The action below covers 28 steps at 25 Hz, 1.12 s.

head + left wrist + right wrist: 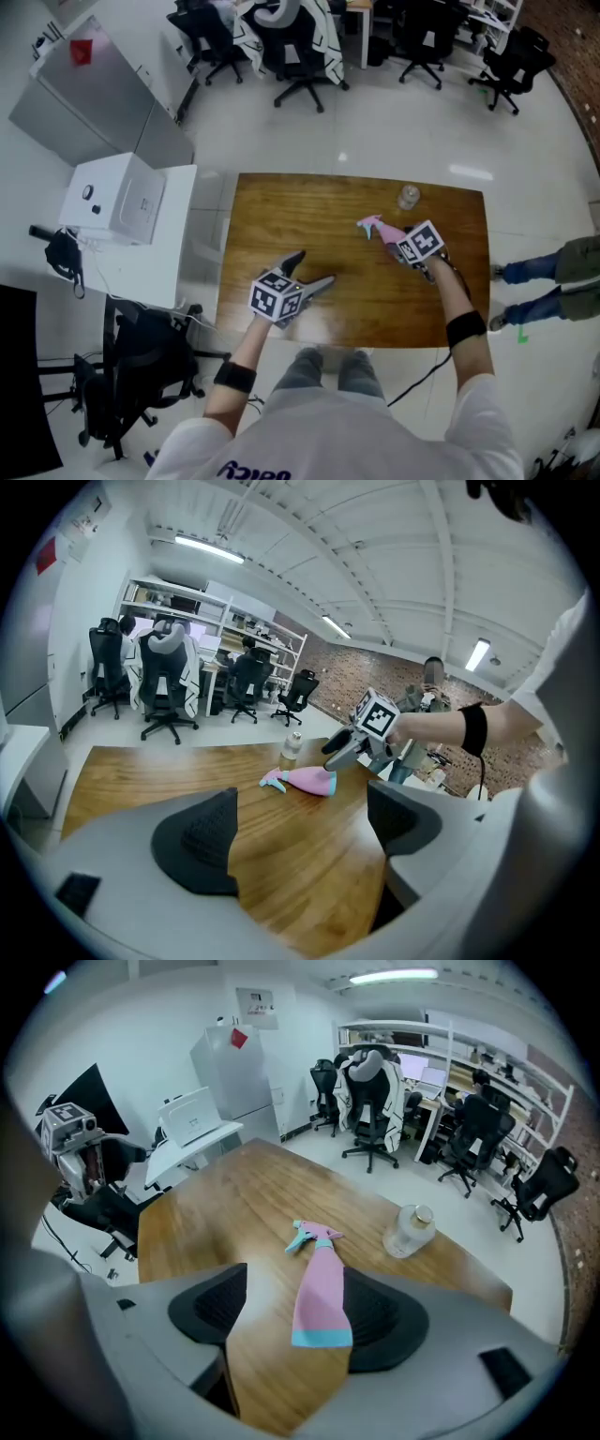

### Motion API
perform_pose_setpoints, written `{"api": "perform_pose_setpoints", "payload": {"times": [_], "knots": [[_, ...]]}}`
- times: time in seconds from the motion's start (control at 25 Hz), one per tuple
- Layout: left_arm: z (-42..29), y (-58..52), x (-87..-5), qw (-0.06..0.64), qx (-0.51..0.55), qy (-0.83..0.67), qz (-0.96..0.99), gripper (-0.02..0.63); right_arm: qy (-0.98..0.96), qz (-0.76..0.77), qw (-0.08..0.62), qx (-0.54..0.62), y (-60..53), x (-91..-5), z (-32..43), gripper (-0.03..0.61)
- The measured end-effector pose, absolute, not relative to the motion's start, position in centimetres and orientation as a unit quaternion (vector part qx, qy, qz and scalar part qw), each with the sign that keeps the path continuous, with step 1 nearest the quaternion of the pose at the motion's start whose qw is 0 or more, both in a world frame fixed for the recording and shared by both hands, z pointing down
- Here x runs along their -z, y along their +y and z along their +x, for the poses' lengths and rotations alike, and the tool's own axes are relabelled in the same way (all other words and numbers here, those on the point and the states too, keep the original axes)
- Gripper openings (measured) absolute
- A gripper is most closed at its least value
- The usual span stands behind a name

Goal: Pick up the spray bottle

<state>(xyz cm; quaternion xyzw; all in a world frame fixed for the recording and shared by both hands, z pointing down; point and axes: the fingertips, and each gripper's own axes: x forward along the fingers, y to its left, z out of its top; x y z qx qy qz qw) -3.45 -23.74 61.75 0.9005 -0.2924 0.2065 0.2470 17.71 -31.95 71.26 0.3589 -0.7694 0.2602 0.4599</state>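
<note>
Right gripper view is showing your right gripper (292, 1314) standing wide open, with the pink bottle (319, 1288) lying between its jaws, flat on the table (234, 1204), near a jar (410, 1230). Your left gripper (300, 841) is hanging open, holding nothing.

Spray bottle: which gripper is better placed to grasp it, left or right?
Right. The right gripper has its open jaws either side of the lying spray bottle; the left gripper is empty and apart.
</note>
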Motion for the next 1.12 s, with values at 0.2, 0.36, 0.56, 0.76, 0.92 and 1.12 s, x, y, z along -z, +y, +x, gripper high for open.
{"api": "perform_pose_setpoints", "payload": {"times": [0.2,0.36,0.56,0.76,0.92,1.12], "knots": [[-5.0,-23.6,-62.2,0.249,-0.199,-0.301,0.899,0.445,-0.754,0.332,0.507,-0.254,-35.8,-74.3,17.1,0.342],[-5.7,-23.8,-62.5,0.247,-0.187,-0.305,0.901,0.445,-0.734,0.306,0.540,-0.274,-37.7,-76.9,17.1,0.342],[-5.8,-24.0,-62.7,0.242,-0.177,-0.303,0.905,0.445,-0.718,0.280,0.562,-0.301,-39.0,-80.1,16.9,0.342],[-5.9,-24.4,-62.9,0.239,-0.173,-0.305,0.906,0.445,-0.692,0.260,0.595,-0.315,-39.0,-82.9,16.5,0.342],[-6.0,-24.2,-63.1,0.241,-0.174,-0.301,0.906,0.445,-0.667,0.251,0.627,-0.315,-38.6,-84.6,16.9,0.337],[-6.3,-24.1,-63.3,0.244,-0.172,-0.304,0.905,0.445,-0.648,0.255,0.658,-0.287,-39.0,-85.4,17.4,0.258]]}}
